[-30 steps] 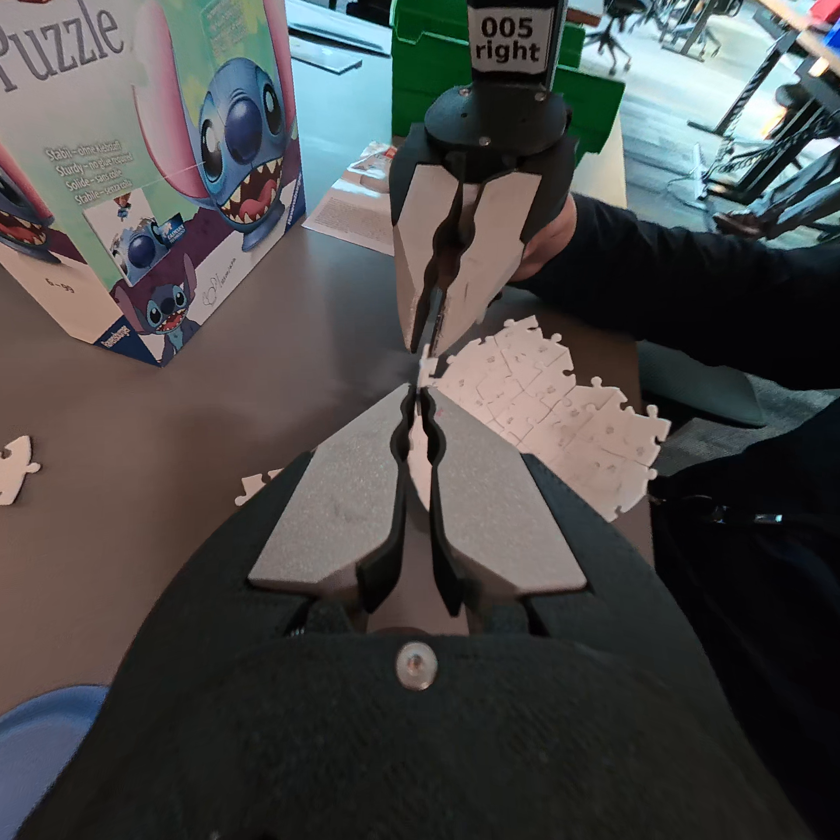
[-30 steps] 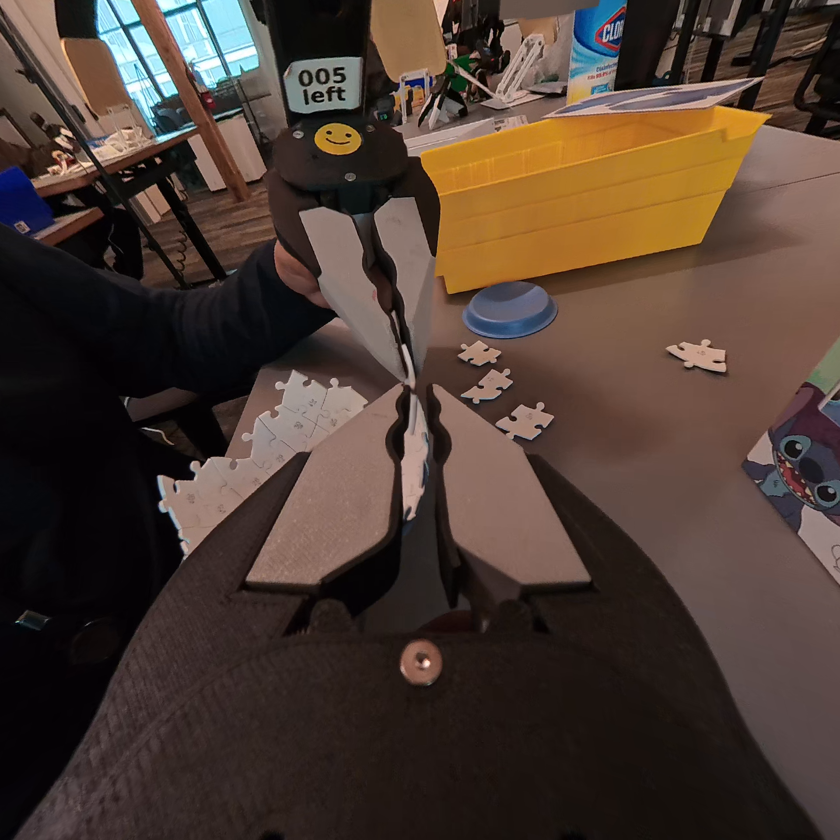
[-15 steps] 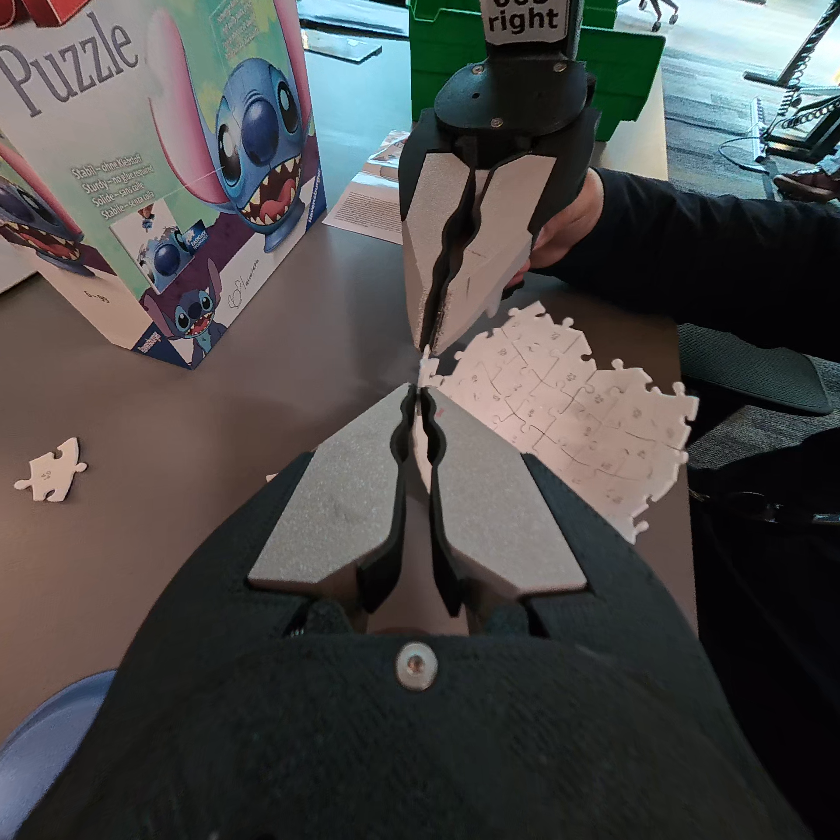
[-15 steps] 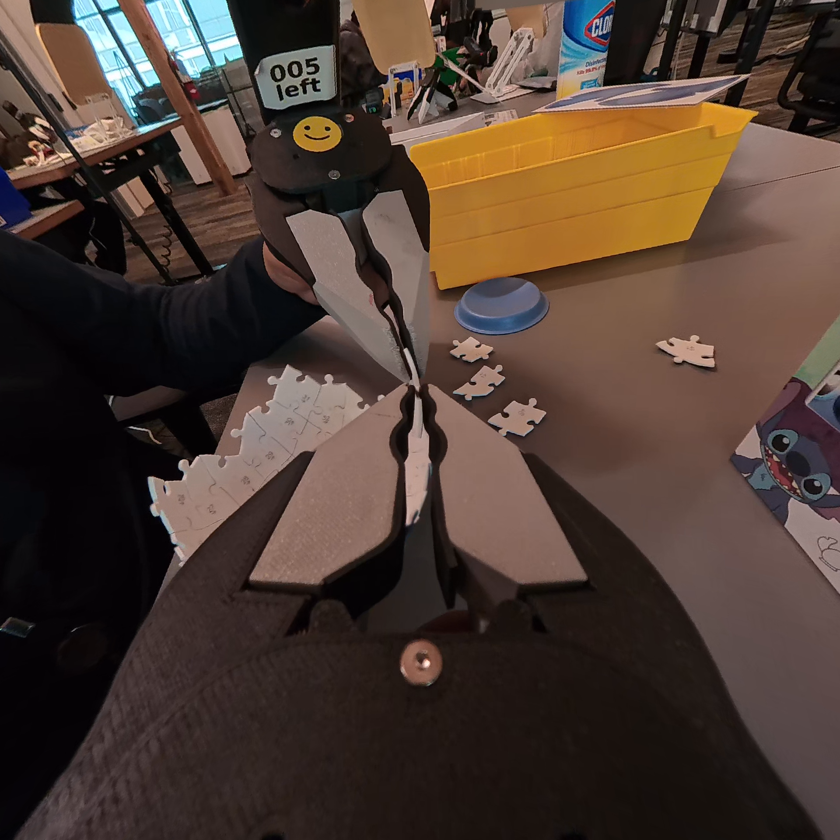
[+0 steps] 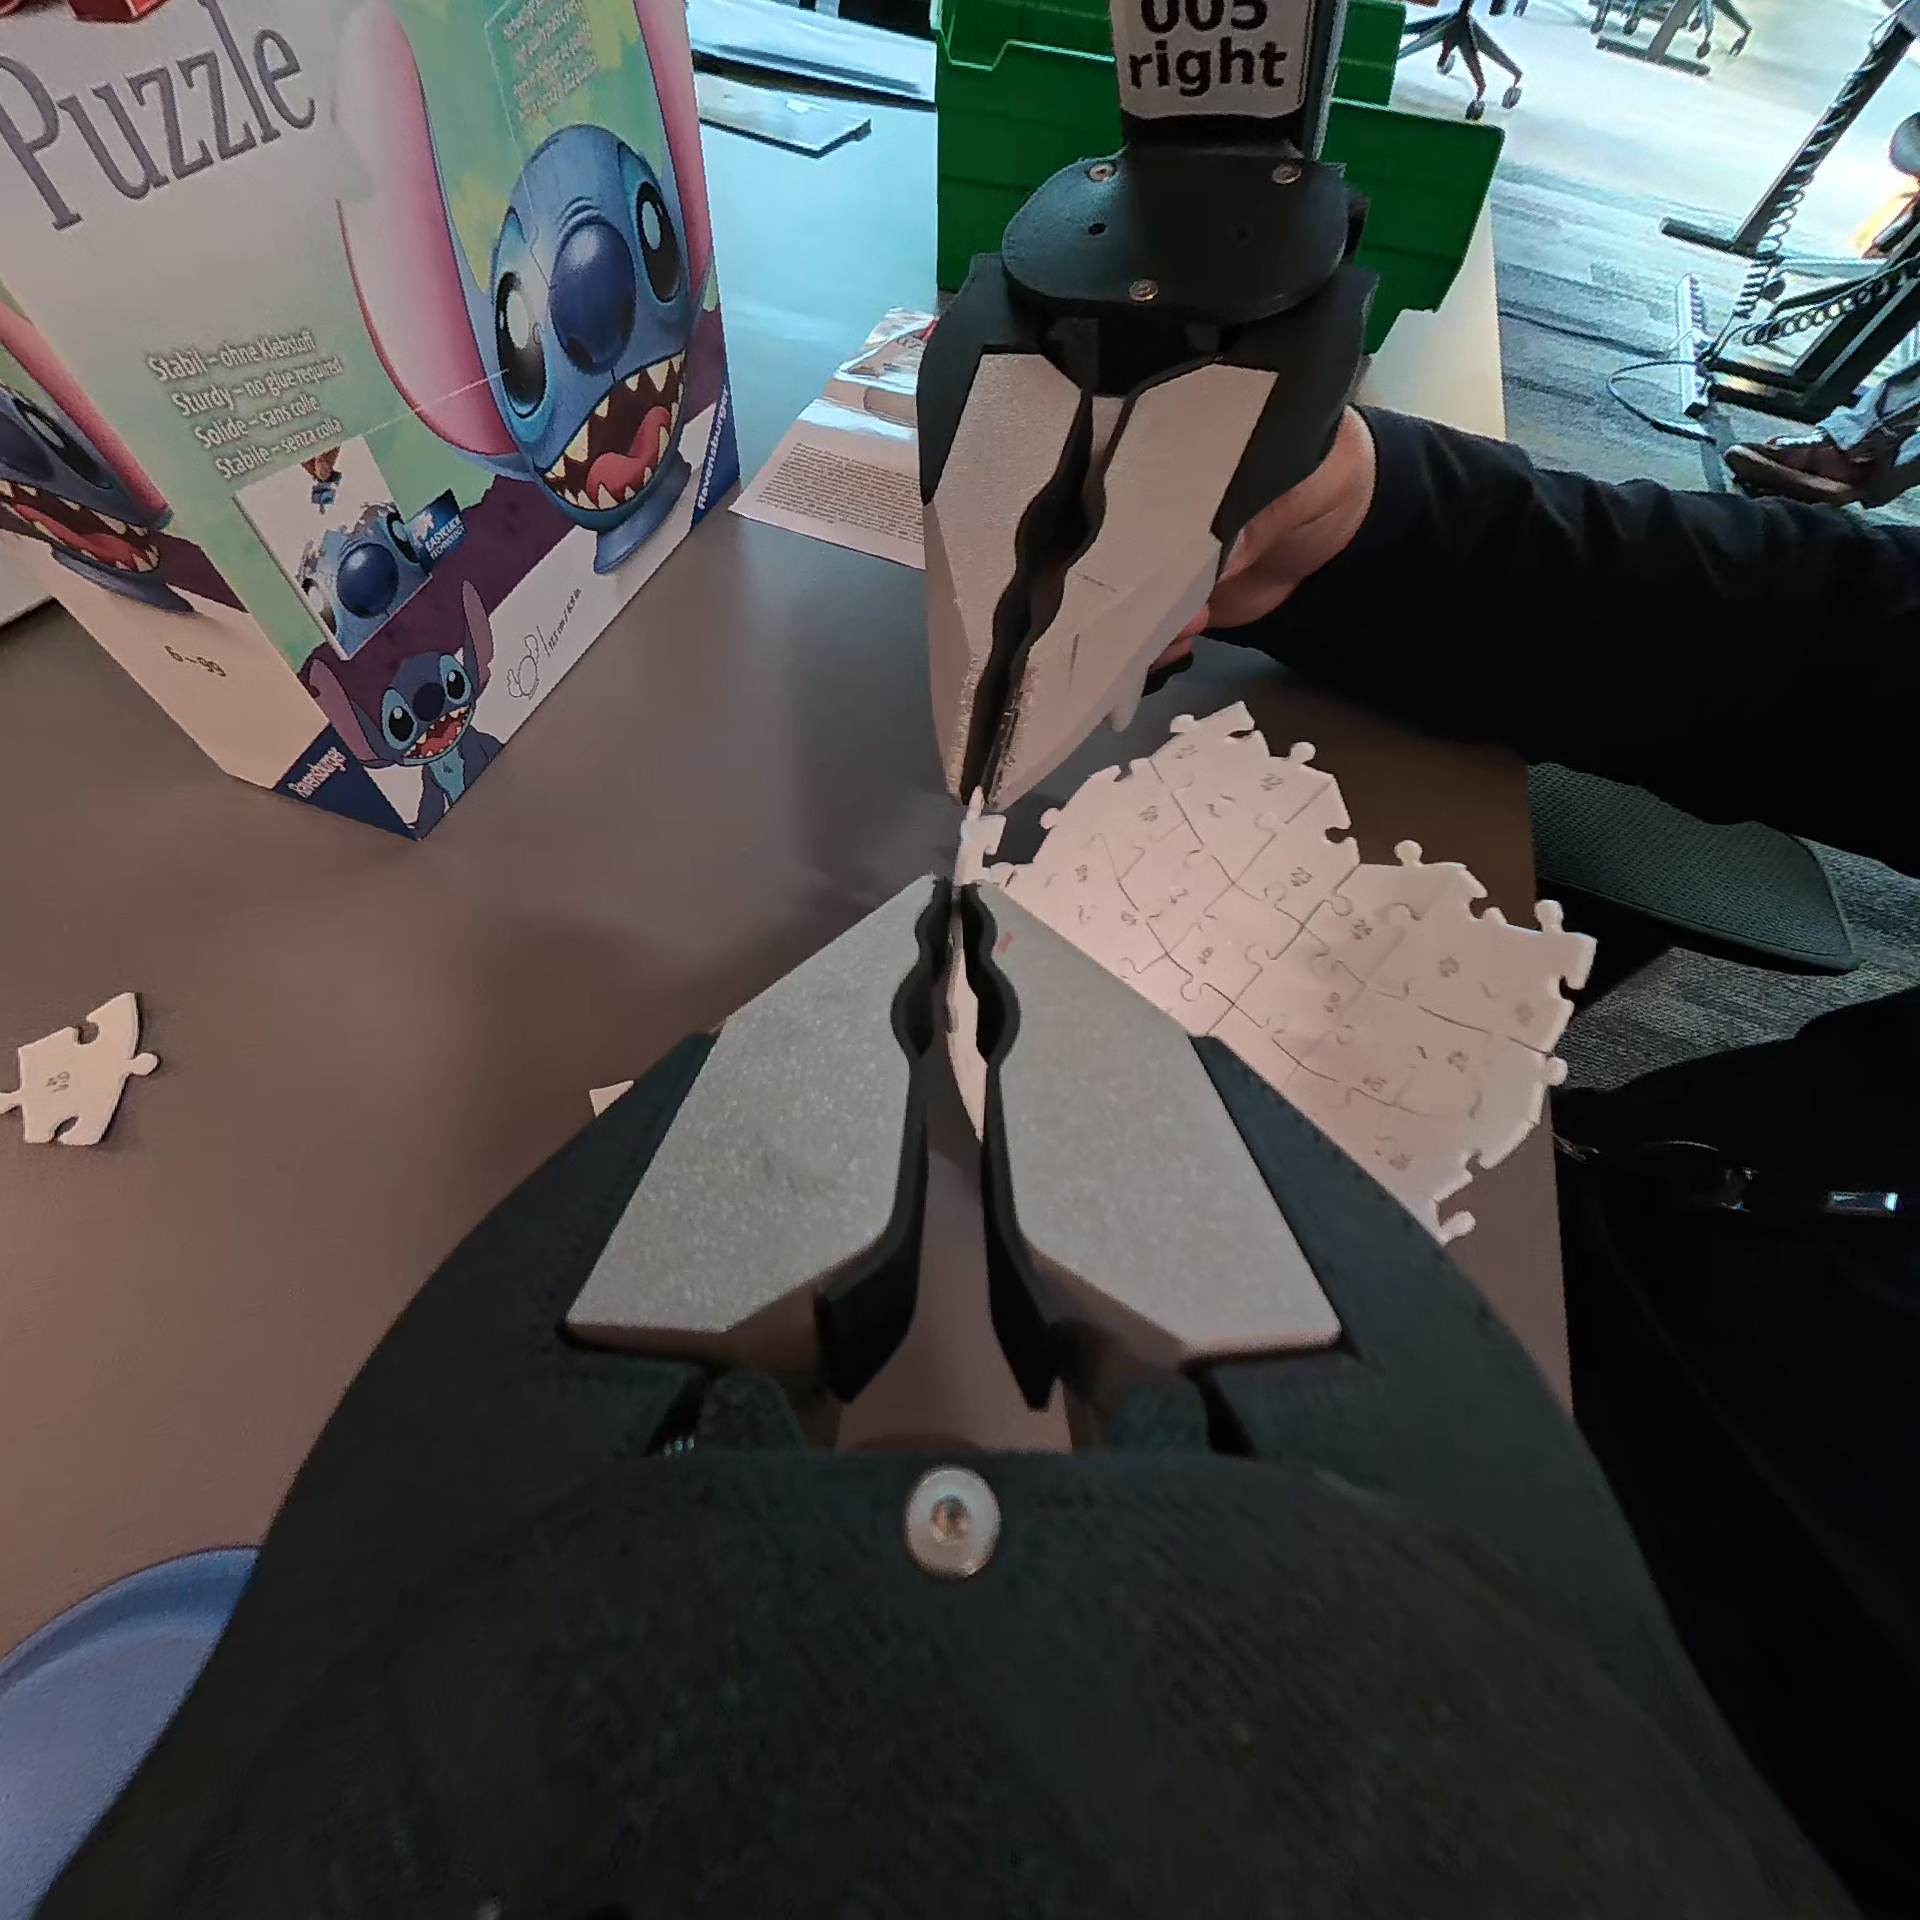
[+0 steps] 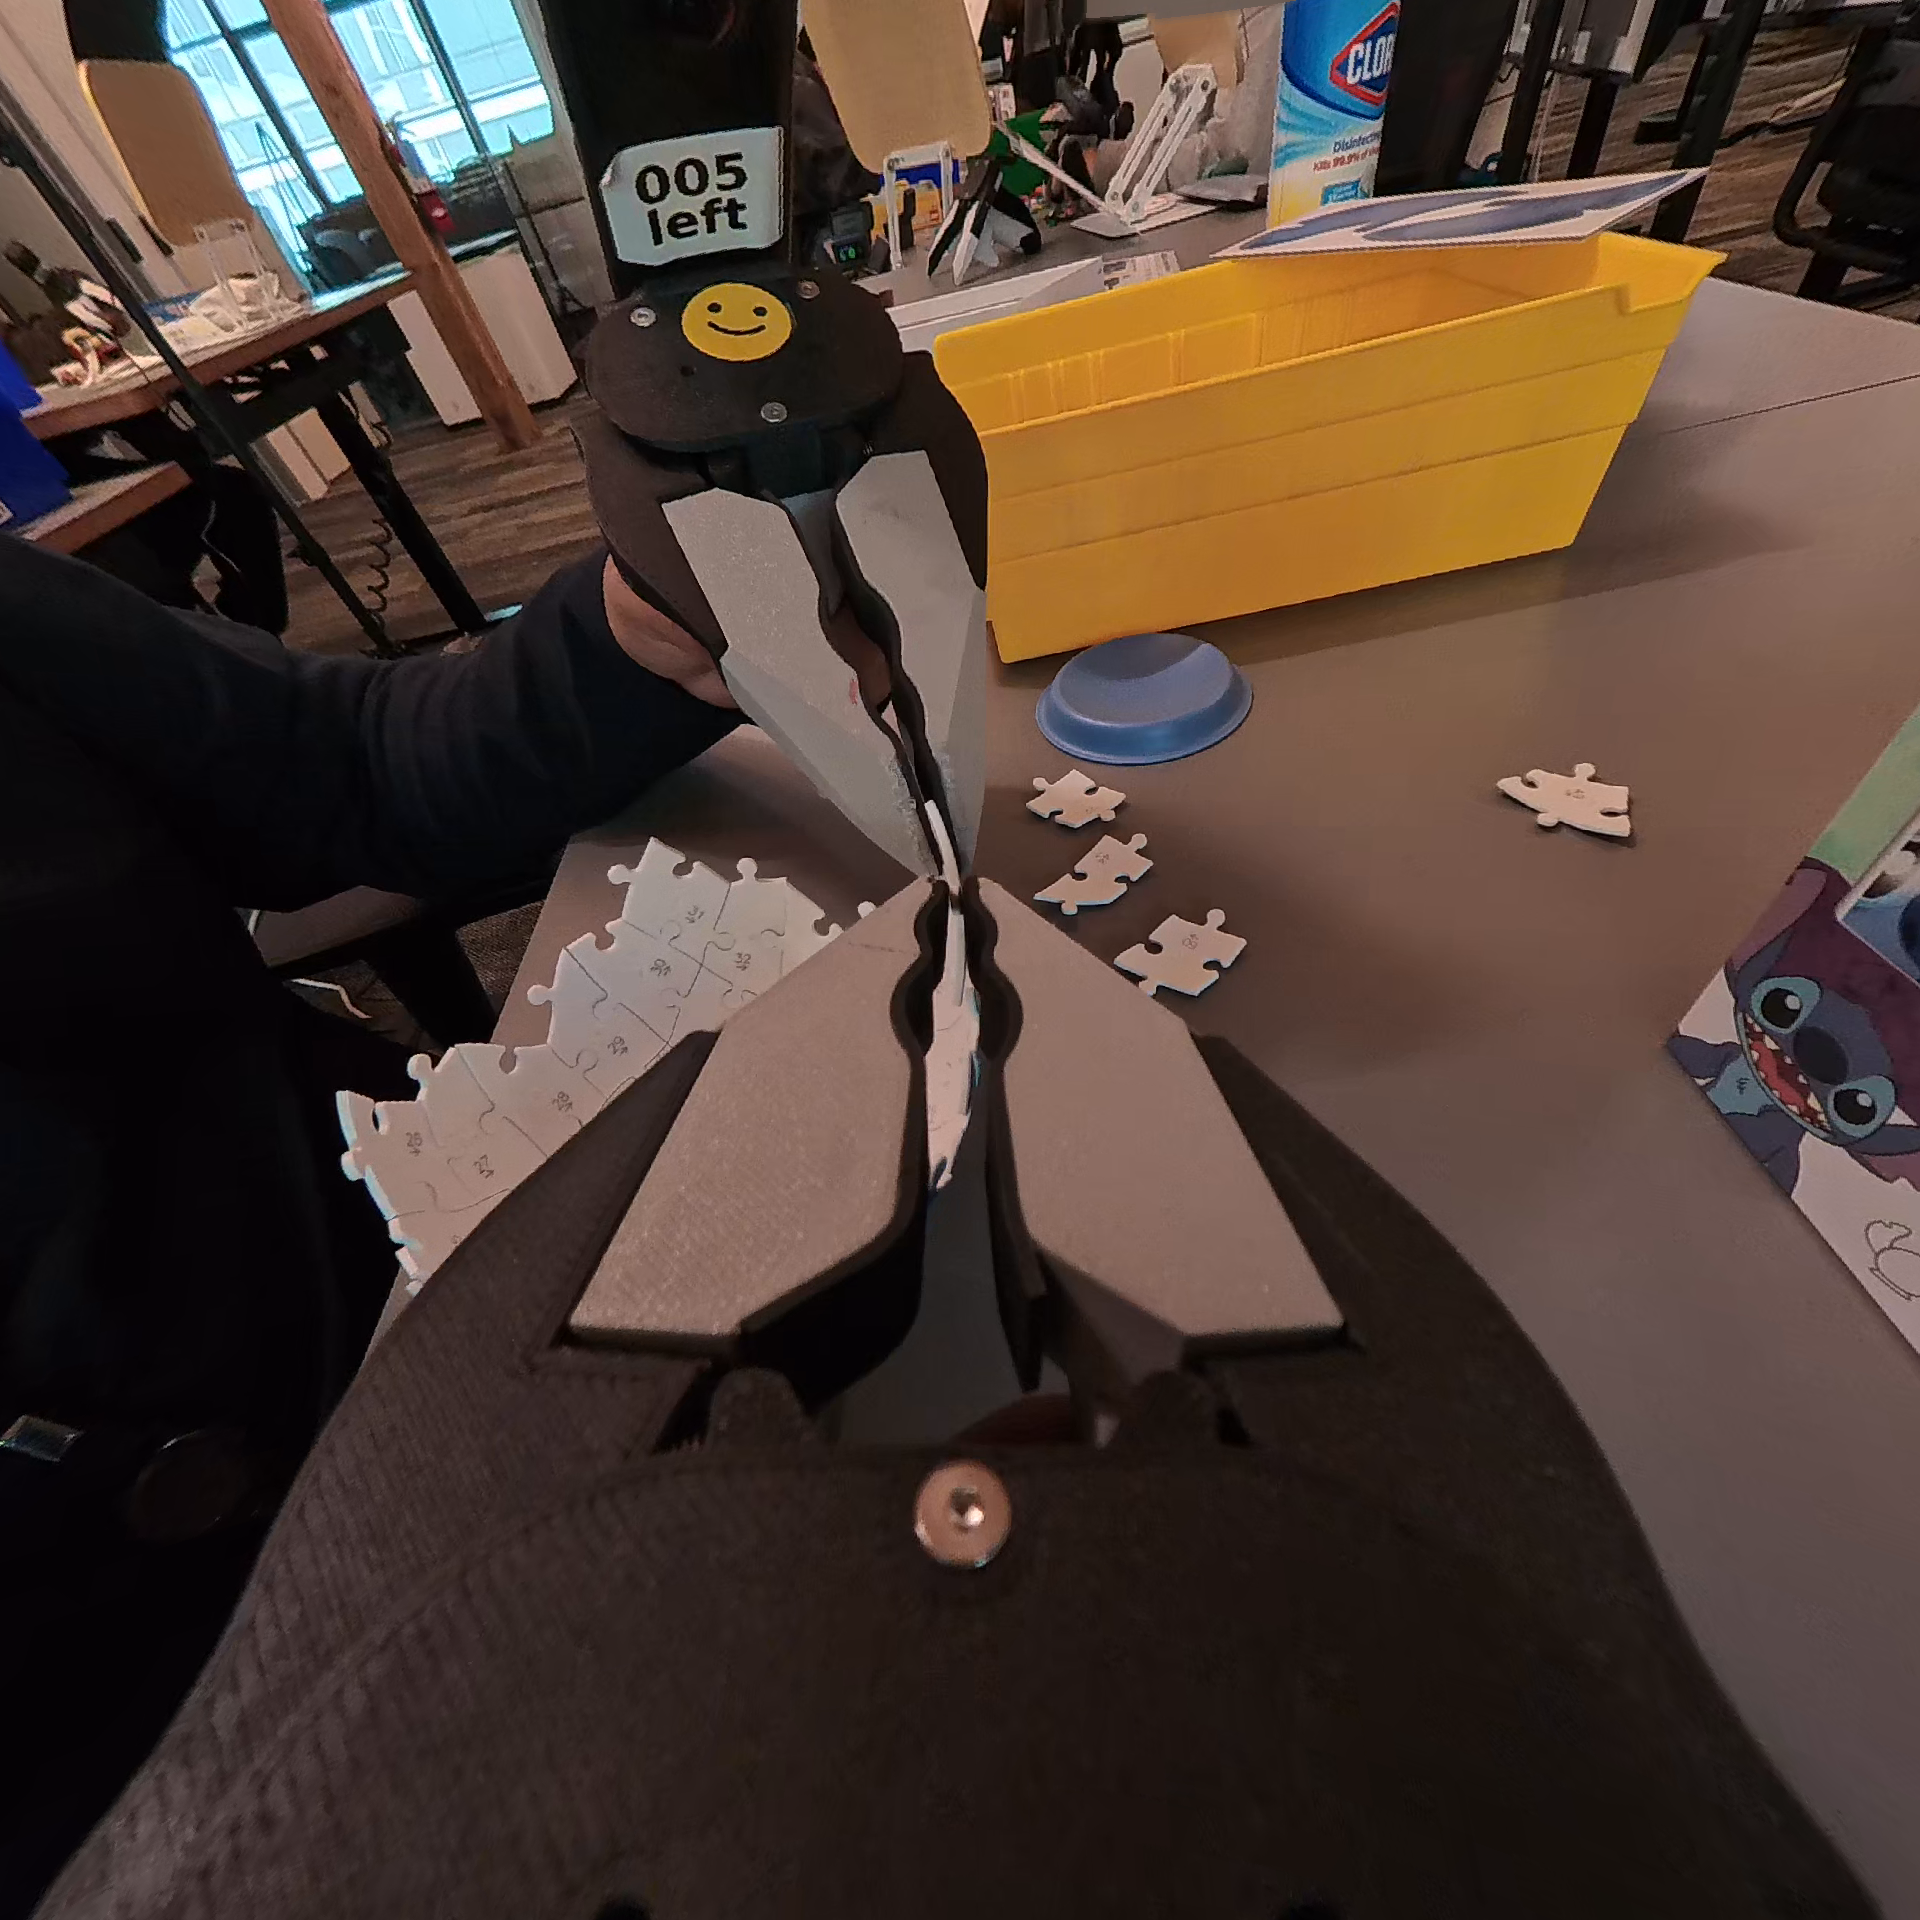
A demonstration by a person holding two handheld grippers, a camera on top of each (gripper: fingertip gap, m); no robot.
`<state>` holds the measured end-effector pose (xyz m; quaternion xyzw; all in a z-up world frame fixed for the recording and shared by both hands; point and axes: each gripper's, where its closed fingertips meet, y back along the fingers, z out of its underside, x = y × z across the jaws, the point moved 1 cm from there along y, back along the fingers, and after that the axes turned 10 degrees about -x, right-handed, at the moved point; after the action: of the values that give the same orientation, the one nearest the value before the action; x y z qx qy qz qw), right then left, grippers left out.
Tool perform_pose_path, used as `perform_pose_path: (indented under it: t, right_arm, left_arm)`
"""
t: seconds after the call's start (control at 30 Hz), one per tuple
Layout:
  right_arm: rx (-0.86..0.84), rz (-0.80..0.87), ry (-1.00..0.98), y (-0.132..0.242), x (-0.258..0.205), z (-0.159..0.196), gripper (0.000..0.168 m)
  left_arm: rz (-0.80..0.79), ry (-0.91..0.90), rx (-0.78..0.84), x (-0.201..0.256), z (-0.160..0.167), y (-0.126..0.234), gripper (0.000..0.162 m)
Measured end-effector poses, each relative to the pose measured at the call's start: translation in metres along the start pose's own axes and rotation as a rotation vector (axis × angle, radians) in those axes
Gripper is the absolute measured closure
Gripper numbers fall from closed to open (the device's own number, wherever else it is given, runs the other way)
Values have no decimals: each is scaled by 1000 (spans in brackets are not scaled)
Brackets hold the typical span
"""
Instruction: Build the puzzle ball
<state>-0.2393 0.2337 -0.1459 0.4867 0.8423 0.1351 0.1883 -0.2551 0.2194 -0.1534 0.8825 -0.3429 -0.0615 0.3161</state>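
Note:
My left gripper (image 5: pixel 956 896) is shut on the edge of the assembled white puzzle section (image 5: pixel 1299 935), held above the table's near edge. My right gripper (image 5: pixel 982 795) faces it tip to tip, shut on a single white puzzle piece (image 5: pixel 977 831) that meets the section's edge. In the right wrist view the piece (image 6: pixel 951 1023) sits between the right gripper's (image 6: pixel 951 888) jaws. The left gripper (image 6: pixel 940 860) comes in from above, and the section (image 6: pixel 623 997) spreads to the left. Several loose pieces (image 6: pixel 1184 951) lie on the grey table (image 6: pixel 1455 1039).
The puzzle box (image 5: pixel 364 416) stands at the table's far left. A yellow bin (image 6: pixel 1299 447) and a blue round stand (image 6: pixel 1143 696) sit behind the loose pieces. A green bin (image 5: pixel 1403 156) and a leaflet (image 5: pixel 831 488) lie beyond. One piece (image 5: pixel 73 1070) lies apart. Dark sleeves (image 5: pixel 1610 623) border the table. Only a small space, under 4 cm, lies between the two pairs of fingers.
Both grippers stay shut and tip to tip. The pair has shifted slightly over the table, and the puzzle section has swung a little with them.

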Motion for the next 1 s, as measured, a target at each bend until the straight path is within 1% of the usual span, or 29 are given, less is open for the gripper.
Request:
perform_pose_path:
  t: [0.9, 1.0]
  right_arm:
    - [0, -13, -1, -1, -2, 0, 168]
    - [-2, -3, 8, 0, -2, -1, 168]
  left_arm:
    - [11, 3, -17, 2, 3, -3, 162]
    - [21, 1, -7, 2, -2, 1, 162]
